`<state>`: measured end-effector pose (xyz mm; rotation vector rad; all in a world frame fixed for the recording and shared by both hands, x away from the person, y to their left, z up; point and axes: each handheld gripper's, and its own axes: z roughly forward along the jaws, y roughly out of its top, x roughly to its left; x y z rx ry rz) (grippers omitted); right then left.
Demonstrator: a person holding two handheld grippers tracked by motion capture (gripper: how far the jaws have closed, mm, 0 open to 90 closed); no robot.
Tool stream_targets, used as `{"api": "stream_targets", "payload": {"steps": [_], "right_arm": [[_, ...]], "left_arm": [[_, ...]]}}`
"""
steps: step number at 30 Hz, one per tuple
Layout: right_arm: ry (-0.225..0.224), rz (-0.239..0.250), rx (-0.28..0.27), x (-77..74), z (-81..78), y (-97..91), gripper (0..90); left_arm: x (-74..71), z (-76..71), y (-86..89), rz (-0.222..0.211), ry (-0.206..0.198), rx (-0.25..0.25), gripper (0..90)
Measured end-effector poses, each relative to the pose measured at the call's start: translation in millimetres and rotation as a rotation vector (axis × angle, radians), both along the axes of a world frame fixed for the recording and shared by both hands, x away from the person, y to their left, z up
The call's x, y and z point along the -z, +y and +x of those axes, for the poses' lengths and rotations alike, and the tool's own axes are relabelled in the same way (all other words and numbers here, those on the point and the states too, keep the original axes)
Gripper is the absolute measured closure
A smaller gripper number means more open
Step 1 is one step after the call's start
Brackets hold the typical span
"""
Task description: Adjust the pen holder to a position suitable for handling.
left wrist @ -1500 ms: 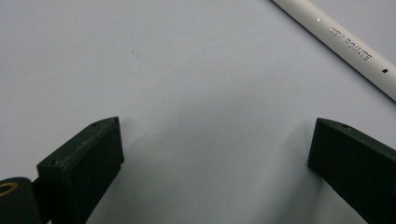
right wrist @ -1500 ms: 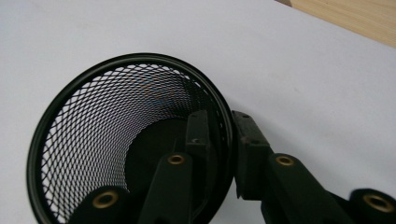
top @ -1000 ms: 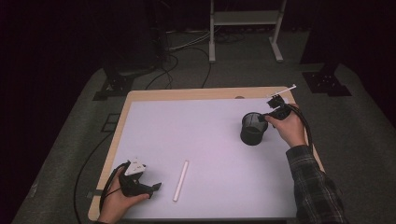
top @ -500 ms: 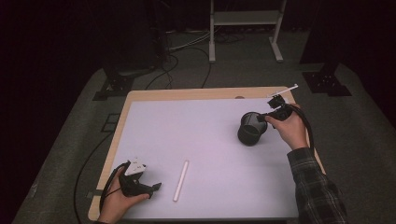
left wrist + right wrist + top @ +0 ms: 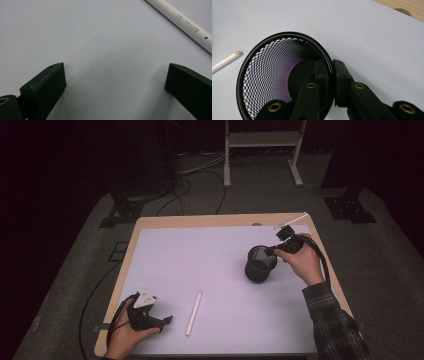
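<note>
Black wire-mesh cup, round and open-topped, tilted toward the table's middle on the right half of the white sheet. The right gripper clamps the cup's rim, one jaw inside the mesh wall and one outside. The step in hand appears to be carrying the cup toward the white pen, a smooth slim cylinder with fine lettering, lying near the front edge, well apart from the cup. The left gripper rests just beside the pen, jaws spread and empty. Next, the pen likely needs grasping and the cup's mouth must be kept reachable.
</note>
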<state>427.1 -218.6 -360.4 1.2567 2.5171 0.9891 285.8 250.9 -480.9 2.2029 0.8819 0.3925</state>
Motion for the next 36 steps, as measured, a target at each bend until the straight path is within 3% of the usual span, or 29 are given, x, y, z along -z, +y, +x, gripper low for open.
{"api": "stream_targets", "payload": {"steps": [18,36], "right_arm": [[0.028,-0.028,-0.138,8.9,-10.7,46.8,82.4],[0.051,-0.04,-0.208,14.5,-13.3,78.2,82.4]], "left_arm": [[0.1,0.0,0.0,-0.001,0.0,0.0,2.5],[0.0,0.0,0.1,0.0,0.002,0.0,2.6]]}}
